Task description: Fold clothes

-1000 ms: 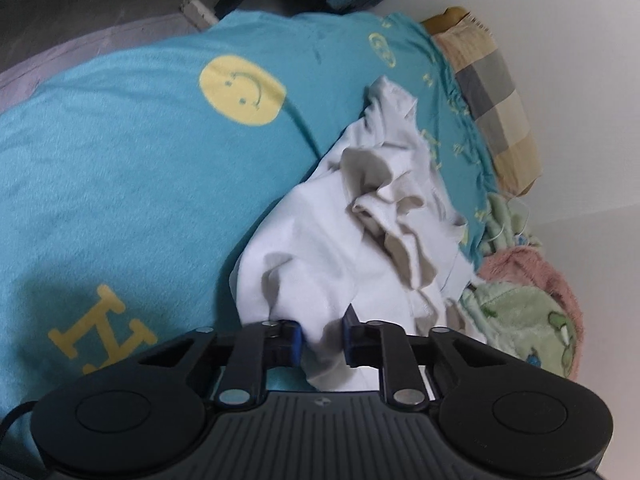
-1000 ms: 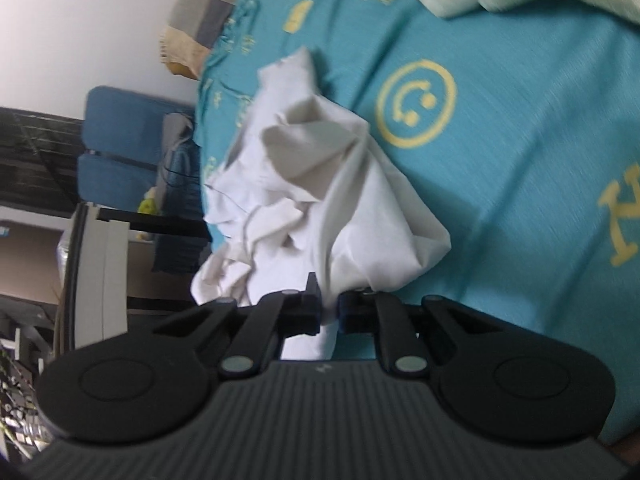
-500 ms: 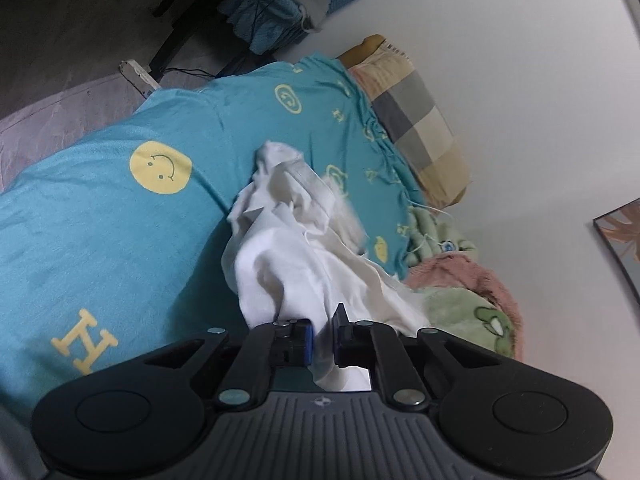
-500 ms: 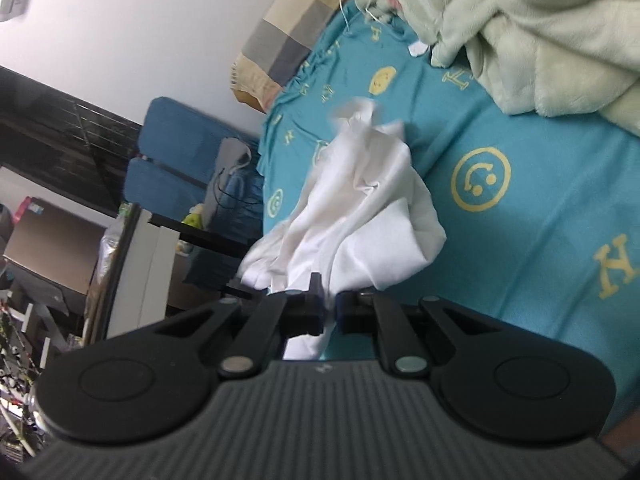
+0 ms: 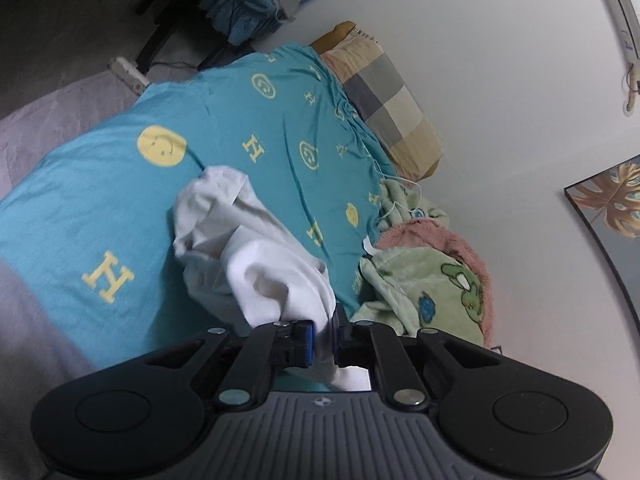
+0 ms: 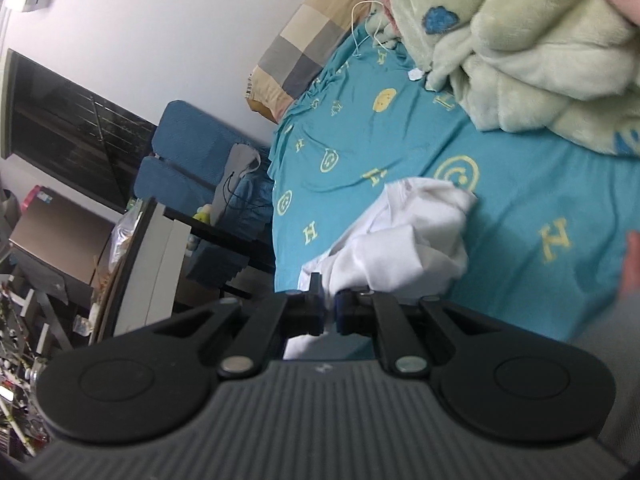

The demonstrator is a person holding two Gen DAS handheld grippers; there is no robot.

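A crumpled white garment (image 5: pixel 248 248) hangs bunched above a bed with a teal sheet (image 5: pixel 100 200) printed with yellow smileys and H letters. My left gripper (image 5: pixel 325 336) is shut on one edge of the garment, lifted over the bed. In the right wrist view the same white garment (image 6: pixel 404 240) droops toward the sheet (image 6: pixel 540 184). My right gripper (image 6: pixel 329 312) is shut on another edge of it. The lower end of the cloth trails near the sheet.
A checked pillow (image 5: pixel 388 92) lies at the head of the bed by the white wall. A green and pink plush blanket (image 5: pixel 436 280) is heaped beside it, also in the right wrist view (image 6: pixel 520 40). A blue chair (image 6: pixel 192 160) and a cluttered desk (image 6: pixel 60 280) stand beside the bed.
Both grippers have risen and pulled back with the garment. It has lifted off the sheet and now hangs in a tighter bunch. More of the room shows.
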